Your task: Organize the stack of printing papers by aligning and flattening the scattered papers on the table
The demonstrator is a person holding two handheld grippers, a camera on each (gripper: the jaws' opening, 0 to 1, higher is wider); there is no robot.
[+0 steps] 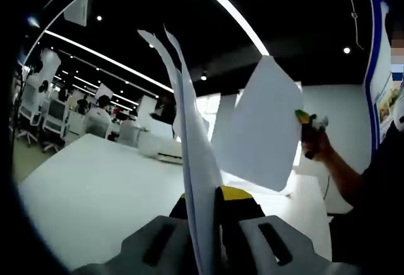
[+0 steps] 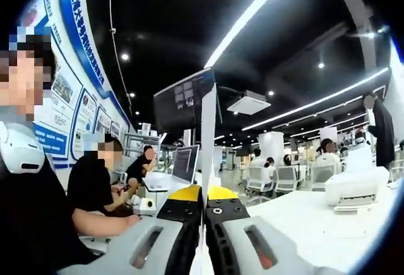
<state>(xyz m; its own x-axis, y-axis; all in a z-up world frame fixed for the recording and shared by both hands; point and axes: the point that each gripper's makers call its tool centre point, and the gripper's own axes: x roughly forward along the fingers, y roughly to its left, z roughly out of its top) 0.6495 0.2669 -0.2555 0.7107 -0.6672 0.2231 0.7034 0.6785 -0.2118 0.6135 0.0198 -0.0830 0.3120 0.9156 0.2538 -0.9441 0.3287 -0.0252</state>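
Left tool (image 1: 205, 209) pinches thin white paper sheets (image 1: 189, 136) edge-on above the smooth white bench (image 1: 95, 193); right tool (image 2: 204, 209) pinches another flat sheet (image 2: 207, 136).

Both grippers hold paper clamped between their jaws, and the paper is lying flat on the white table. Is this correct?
Not quite. Both grippers do hold paper, but it is lifted off the white table. In the left gripper view, the left gripper holds its sheets upright, and the right gripper holds a sheet in the air.
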